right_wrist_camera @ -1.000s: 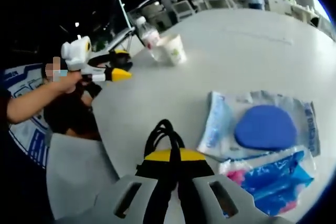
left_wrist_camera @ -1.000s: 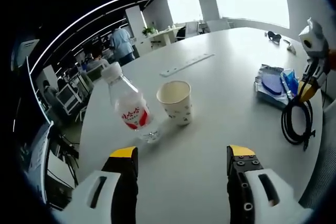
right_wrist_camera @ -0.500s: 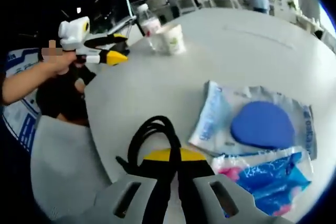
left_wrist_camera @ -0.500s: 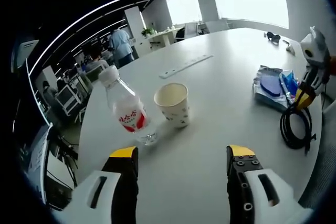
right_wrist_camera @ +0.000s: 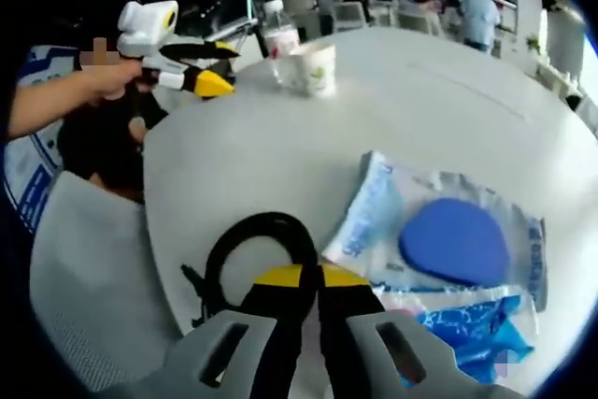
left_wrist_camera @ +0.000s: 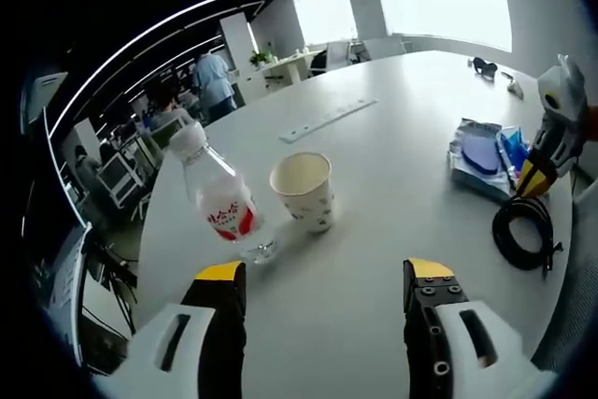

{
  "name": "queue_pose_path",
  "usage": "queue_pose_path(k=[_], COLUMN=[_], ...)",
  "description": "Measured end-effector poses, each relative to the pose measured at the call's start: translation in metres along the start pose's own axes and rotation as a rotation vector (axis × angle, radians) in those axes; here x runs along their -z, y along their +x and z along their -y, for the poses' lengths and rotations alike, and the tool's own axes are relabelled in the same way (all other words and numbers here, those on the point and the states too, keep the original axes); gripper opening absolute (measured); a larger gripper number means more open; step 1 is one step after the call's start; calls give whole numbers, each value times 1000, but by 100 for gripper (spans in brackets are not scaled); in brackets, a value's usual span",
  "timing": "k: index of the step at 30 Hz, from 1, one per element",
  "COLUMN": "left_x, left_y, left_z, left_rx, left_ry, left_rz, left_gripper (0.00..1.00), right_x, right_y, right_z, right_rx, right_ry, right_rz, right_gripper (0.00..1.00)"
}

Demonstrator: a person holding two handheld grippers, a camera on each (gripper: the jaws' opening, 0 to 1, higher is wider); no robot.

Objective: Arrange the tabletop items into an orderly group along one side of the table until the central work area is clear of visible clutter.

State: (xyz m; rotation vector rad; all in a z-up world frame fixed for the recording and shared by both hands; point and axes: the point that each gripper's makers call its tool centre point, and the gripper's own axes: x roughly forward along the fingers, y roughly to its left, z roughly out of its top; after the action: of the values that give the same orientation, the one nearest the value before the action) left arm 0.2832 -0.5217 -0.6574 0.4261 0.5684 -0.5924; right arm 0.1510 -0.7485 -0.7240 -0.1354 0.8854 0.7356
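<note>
In the right gripper view my right gripper (right_wrist_camera: 301, 276) is shut on the end of a black cable (right_wrist_camera: 245, 251), whose loop lies round on the white table (right_wrist_camera: 280, 151) near its edge. The left gripper view shows that right gripper (left_wrist_camera: 533, 178) touching the cable (left_wrist_camera: 521, 235) from above. My left gripper (left_wrist_camera: 325, 273) is open and holds nothing, just short of a clear water bottle with a red label (left_wrist_camera: 220, 205) and a paper cup (left_wrist_camera: 305, 190). Across the table, the left gripper (right_wrist_camera: 217, 67) hovers beside the bottle (right_wrist_camera: 280, 36) and the cup (right_wrist_camera: 310, 70).
A clear packet holding a blue oval pad (right_wrist_camera: 450, 240) and a blue wrapped packet (right_wrist_camera: 472, 322) lie right of the cable. A flat power strip (left_wrist_camera: 327, 117) and a small dark object (left_wrist_camera: 486, 65) lie farther off. A grey chair (right_wrist_camera: 84, 277) stands at the table's edge.
The cable's loop has spread from a narrow, stretched shape into a round coil on the table. The right gripper has tilted. Bottle and cup have not moved.
</note>
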Motion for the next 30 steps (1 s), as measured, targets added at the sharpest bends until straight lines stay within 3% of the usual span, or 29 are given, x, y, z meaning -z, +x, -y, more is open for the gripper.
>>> queue_pose_path(k=[8,13,21,30], left_x=[-3,-7,-15,-25], left_y=[3,5,7,8], left_z=[8,16,30,52], left_rx=[16,30,51,75], left_ry=[-3,-16,-38,-41], left_rz=[6,14,30,44], left_gripper=[67,68,67,65], right_x=[-10,-25,-40,-43], right_y=[-9,-22,-44,-73], right_z=[-1,7,30,62], right_rx=[-4,23,75,145], right_ry=[-15,-18,-26,-3], right_rz=[52,114,157,189], right_gripper=[16,28,30,29])
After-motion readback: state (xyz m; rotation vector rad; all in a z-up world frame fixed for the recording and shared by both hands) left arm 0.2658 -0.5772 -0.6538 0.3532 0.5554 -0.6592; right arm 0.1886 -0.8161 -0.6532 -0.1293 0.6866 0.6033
